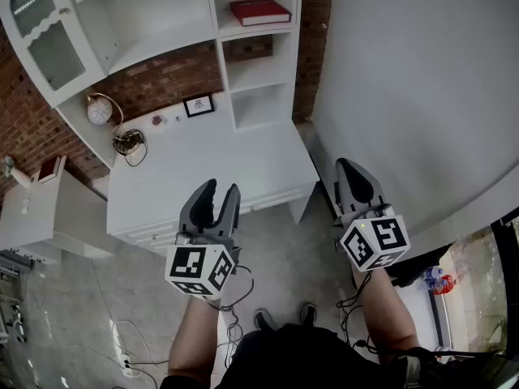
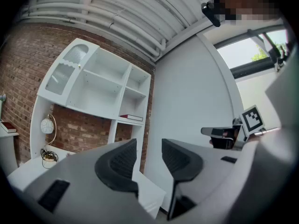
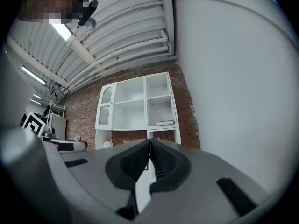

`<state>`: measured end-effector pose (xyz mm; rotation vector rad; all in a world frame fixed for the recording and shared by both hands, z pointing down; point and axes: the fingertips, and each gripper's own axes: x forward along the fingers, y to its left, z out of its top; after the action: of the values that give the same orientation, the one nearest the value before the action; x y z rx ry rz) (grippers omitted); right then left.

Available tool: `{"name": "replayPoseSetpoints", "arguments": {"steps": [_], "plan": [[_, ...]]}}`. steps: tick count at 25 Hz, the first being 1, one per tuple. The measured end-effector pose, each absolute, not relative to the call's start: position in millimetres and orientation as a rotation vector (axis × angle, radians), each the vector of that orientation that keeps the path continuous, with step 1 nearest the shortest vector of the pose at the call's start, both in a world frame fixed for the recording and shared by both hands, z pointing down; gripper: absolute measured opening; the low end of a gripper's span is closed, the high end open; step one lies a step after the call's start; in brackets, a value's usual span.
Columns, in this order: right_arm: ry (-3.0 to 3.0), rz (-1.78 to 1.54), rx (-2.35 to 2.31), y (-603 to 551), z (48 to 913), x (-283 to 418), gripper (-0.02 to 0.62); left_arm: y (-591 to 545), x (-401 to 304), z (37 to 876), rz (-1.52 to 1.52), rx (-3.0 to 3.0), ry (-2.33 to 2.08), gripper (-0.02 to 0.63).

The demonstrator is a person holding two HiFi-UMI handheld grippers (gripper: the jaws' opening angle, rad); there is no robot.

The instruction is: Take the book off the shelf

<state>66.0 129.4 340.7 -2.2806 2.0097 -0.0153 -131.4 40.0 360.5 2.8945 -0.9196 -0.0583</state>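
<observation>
Left gripper [image 1: 220,190], jaws partly apart and empty, and right gripper [image 1: 347,168], jaws together on nothing, hover well short of the shelf [image 1: 214,23]. Its right column holds the red book [image 1: 259,11], lying flat and untouched; approach, grasp and removal all remain.

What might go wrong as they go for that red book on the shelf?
The right gripper is shut; unopened, it might only shove the red book deeper. The book lies flat, so jaws could hit the shelf board beneath it. Reaching over the desk may knock the picture frame.
</observation>
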Motion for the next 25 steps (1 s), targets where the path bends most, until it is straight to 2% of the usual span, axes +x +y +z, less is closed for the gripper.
{"name": "replayPoseSetpoints", "arguments": {"steps": [5, 13, 14, 19, 25], "plan": [[2.012, -0.030, -2.258, 156.0, 349.4, 106.5, 0.003, 76.4, -90.7, 366.3, -0.032, 2.907, -0.924, 0.166], [2.050, -0.017, -2.189, 193.3, 338.1, 137.7, 0.003, 111.5, -73.9, 336.9, -0.080, 2.924, -1.080, 0.164], [2.059, -0.006, -2.175, 196.1, 334.0, 140.4, 0.016, 115.0, -71.8, 331.6, -0.089, 2.933, -1.106, 0.166], [2.102, 0.090, -2.155, 210.8, 315.0, 155.3, 0.161, 130.3, -62.7, 316.2, -0.137, 2.912, -1.198, 0.189], [2.130, 0.107, -2.079, 214.4, 310.9, 169.2, 0.172, 141.2, -60.6, 317.1, -0.130, 2.874, -1.256, 0.195]]}}
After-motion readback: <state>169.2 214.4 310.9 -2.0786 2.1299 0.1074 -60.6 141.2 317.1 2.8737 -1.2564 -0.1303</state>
